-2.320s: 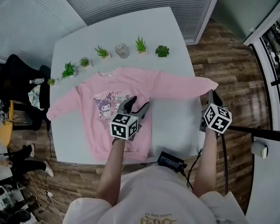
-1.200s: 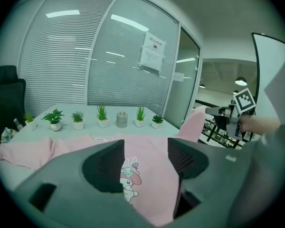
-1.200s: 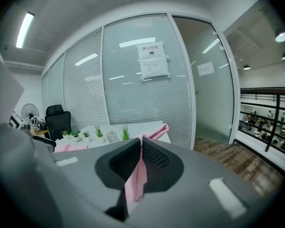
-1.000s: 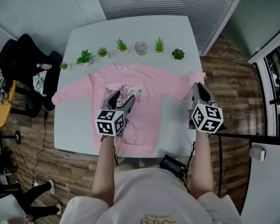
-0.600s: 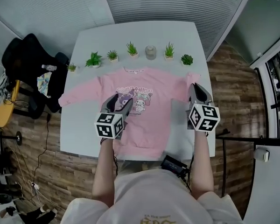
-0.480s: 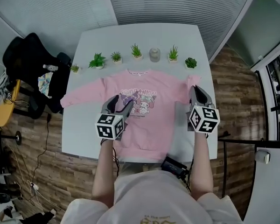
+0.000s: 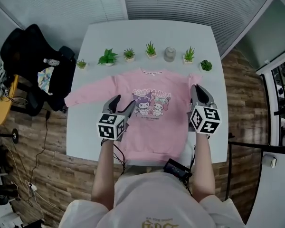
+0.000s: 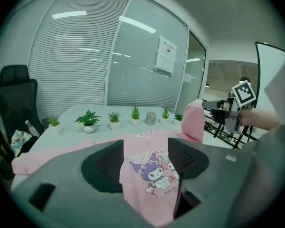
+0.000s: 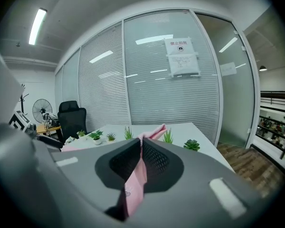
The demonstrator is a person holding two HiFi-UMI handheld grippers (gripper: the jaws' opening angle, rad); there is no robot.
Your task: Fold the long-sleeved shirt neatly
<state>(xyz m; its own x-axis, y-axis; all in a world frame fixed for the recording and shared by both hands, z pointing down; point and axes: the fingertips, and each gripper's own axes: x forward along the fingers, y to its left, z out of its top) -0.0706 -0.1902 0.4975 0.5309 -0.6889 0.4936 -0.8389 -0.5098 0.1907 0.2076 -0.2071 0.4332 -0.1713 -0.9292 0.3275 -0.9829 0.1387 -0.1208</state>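
**A:** Where's the shirt [image 7: 149, 122]?

**B:** It's flat, print up, on the white surface [image 7: 88, 132]. Only the sleeve [image 9: 133, 191] at the person's right is lifted.

**A:** Why lifted?

**B:** The right tongs [image 7: 195, 88] are clamped on it, probably to fold it inward. The left tongs [image 7: 123, 101] hang wide apart and empty over the chest, likely to pin the fold.

Note that in the head view your right gripper [image 7: 196, 88] covers the sleeve [image 9: 135, 183] end it pinches, that your left gripper [image 7: 124, 101] body hides the shirt [image 8: 152, 175] edge beneath its jaws, and that the print on the notice [image 9: 182, 57] ahead of the right gripper is too small to read.
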